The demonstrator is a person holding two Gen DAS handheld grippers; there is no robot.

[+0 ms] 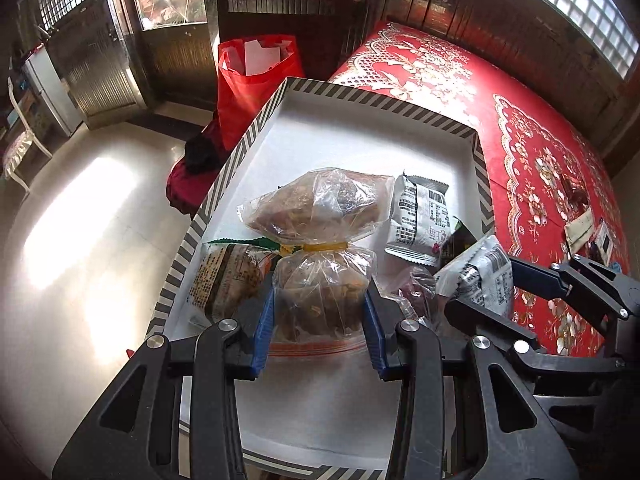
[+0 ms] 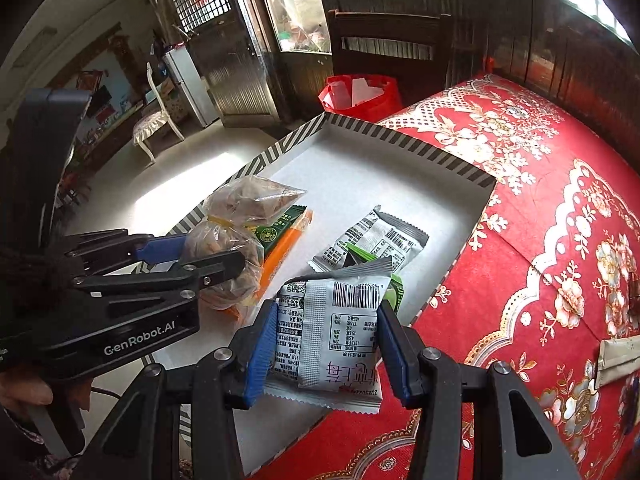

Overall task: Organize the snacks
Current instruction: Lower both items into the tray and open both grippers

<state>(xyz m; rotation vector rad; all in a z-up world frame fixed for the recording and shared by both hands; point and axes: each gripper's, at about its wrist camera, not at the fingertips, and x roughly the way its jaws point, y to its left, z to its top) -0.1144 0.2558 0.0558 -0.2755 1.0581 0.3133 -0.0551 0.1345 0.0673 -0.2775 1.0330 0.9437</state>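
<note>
A shallow box with a black-and-white striped rim [image 1: 384, 102] and a white floor lies on the table's left edge. My left gripper [image 1: 320, 320] is shut on the lower half of a clear plastic bag of brown snacks [image 1: 316, 208], tied with a yellow band. In the right wrist view the left gripper [image 2: 212, 256] holds that bag [image 2: 248, 196] over the box's near left side. My right gripper [image 2: 326, 316] is shut on a white snack packet [image 2: 340, 344] above the box's near right edge. A grey-white packet [image 2: 376, 240] and a green-and-orange packet [image 2: 284, 236] lie in the box.
A red floral tablecloth [image 2: 540, 240] covers the table to the right of the box, with a few small items [image 1: 580, 228] on it. On the floor beyond the box stand a red bag [image 1: 256, 80] and a dark wooden chair [image 1: 288, 4]. A white chair [image 2: 156, 120] is far left.
</note>
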